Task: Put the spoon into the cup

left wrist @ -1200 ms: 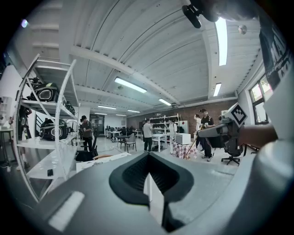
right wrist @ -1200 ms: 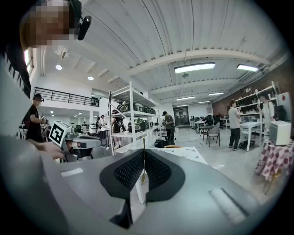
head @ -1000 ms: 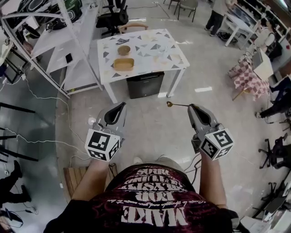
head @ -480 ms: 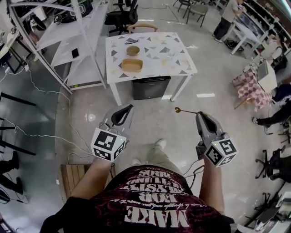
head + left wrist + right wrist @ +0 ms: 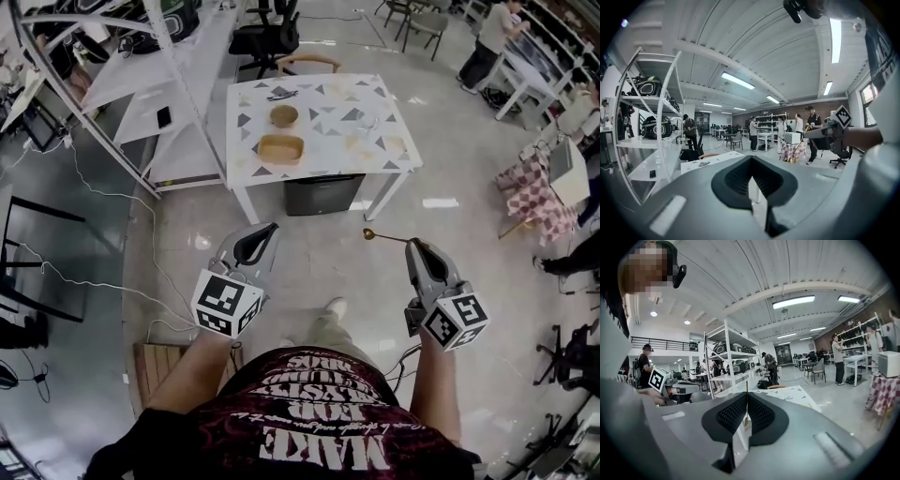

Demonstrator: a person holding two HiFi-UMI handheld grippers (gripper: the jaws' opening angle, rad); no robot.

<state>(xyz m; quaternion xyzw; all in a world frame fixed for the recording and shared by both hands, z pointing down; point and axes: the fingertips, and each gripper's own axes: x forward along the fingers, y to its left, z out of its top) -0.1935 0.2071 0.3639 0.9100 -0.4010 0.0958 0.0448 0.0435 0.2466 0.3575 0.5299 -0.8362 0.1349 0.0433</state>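
Both forearms reach forward from the torso, side by side and well apart, over the floor. Each points roughly level, tipped slightly down, toward the table (image 5: pixel 319 141).

Left hand-held gripper (image 5: pixel 270 228): jaws closed together, nothing between them.

Right hand-held gripper (image 5: pixel 412 245): jaws pinched on the handle end of the spoon (image 5: pixel 384 236). The spoon sticks out from the tips toward the left, bowl end outermost, above the floor and well short of the table.

Cup: cannot be picked out with certainty.
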